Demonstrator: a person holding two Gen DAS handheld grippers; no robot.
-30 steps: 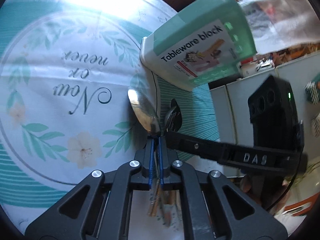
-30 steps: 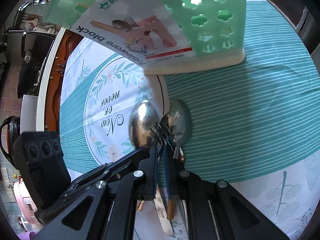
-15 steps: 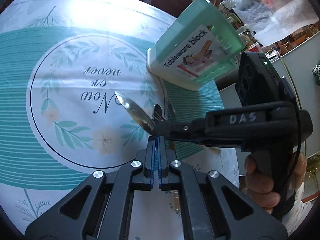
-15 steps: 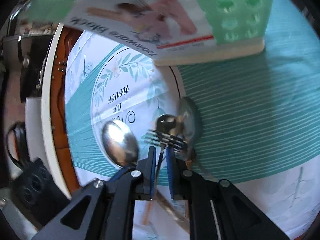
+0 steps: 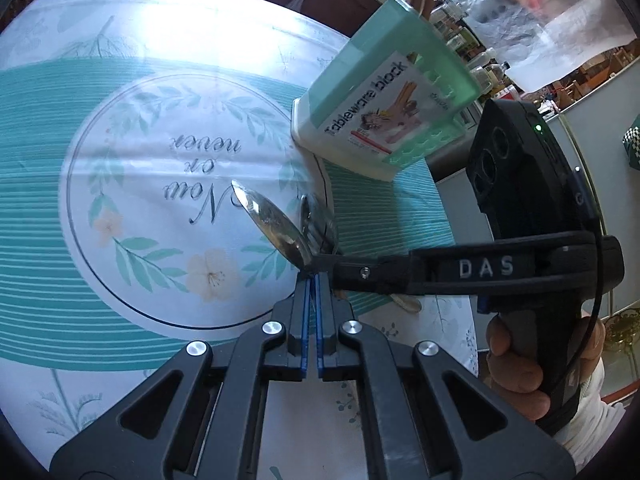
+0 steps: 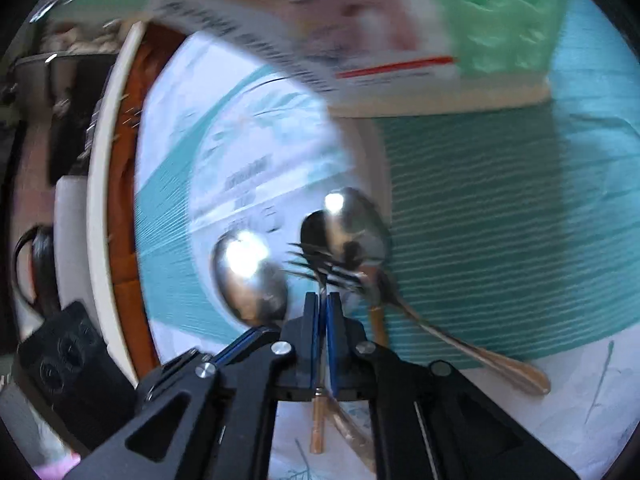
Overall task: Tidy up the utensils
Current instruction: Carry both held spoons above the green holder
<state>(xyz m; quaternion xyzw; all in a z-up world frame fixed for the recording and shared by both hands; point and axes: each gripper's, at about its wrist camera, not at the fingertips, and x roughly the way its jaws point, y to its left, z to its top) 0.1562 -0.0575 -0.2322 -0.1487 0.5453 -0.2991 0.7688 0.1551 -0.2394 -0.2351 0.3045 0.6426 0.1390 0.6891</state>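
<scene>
My left gripper is shut on the neck of a steel spoon, whose bowl sticks up over the tablecloth. From the right, my right gripper reaches in beside it. In the right wrist view, my right gripper has its jaws closing on the neck of a fork with a wooden handle. The pads sit tight against the fork. The held spoon and the left gripper are just to its left. A second spoon lies on the cloth behind the fork. The green tableware block stands farther back.
A round table carries a teal and white tablecloth with "Now or never" printed on it. A person's hand holds the right gripper's handle at the table's right edge. Loose wooden handles lie near the front. Shelves and jars stand behind the block.
The left gripper has risen and drawn back with the spoon. The right gripper's jaws widened around the fork, then narrowed onto its neck. The right view is now blurred.
</scene>
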